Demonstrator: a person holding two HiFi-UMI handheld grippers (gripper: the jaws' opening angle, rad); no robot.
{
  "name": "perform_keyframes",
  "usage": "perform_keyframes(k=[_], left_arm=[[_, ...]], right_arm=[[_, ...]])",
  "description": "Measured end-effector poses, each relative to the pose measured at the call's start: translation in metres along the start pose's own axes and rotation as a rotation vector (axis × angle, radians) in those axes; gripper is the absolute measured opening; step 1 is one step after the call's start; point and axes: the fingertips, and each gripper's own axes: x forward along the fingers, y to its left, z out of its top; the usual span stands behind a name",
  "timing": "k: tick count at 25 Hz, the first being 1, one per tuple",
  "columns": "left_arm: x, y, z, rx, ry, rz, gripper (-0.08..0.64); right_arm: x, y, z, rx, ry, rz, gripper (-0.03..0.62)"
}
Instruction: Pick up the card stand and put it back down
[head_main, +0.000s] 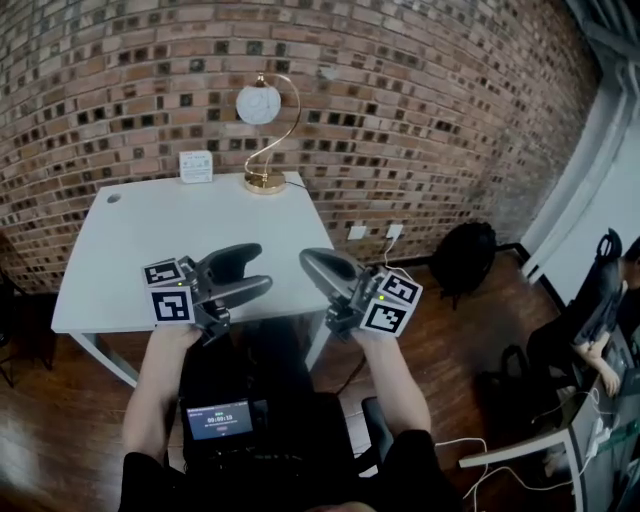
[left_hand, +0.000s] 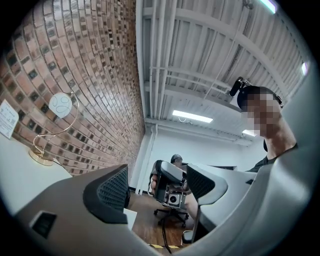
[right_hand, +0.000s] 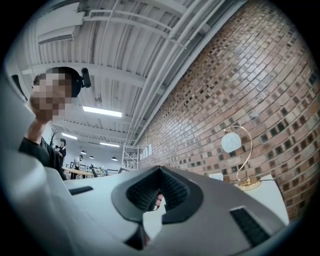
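The card stand (head_main: 195, 166) is a small white upright card at the back of the white table (head_main: 120, 250), close to the brick wall and left of the lamp. It also shows at the left edge of the left gripper view, card stand (left_hand: 7, 118), and small beside the lamp base in the right gripper view, card stand (right_hand: 216, 176). My left gripper (head_main: 262, 267) hovers over the table's near edge, jaws apart and empty. My right gripper (head_main: 306, 260) is beside it at the table's near right corner, shut on nothing. Both are far short of the stand.
A lamp (head_main: 264, 110) with a gold curved arm and white globe stands right of the card stand. A black backpack (head_main: 468, 255) lies on the wooden floor to the right. A person (head_main: 600, 330) sits at a desk at the right edge.
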Motion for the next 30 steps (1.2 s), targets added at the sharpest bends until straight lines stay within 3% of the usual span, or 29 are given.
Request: perform_keyframes(k=[7,18,30], left_arm=[[0.025,-0.023,-0.011,0.004,0.034,-0.018,0.362],[0.039,-0.042,-0.025,0.004,0.048,-0.016,0.362],[0.004,-0.052,0.007,0.073,-0.002,0.078,0.362]], right_arm=[[-0.038,0.014,0.015,0.004,-0.085,-0.021,0.009],[-0.063,0.043,0.02,-0.097,-0.11,0.018,0.009],[-0.018,0.06,0.024,-0.07,-0.108,0.173,0.009]])
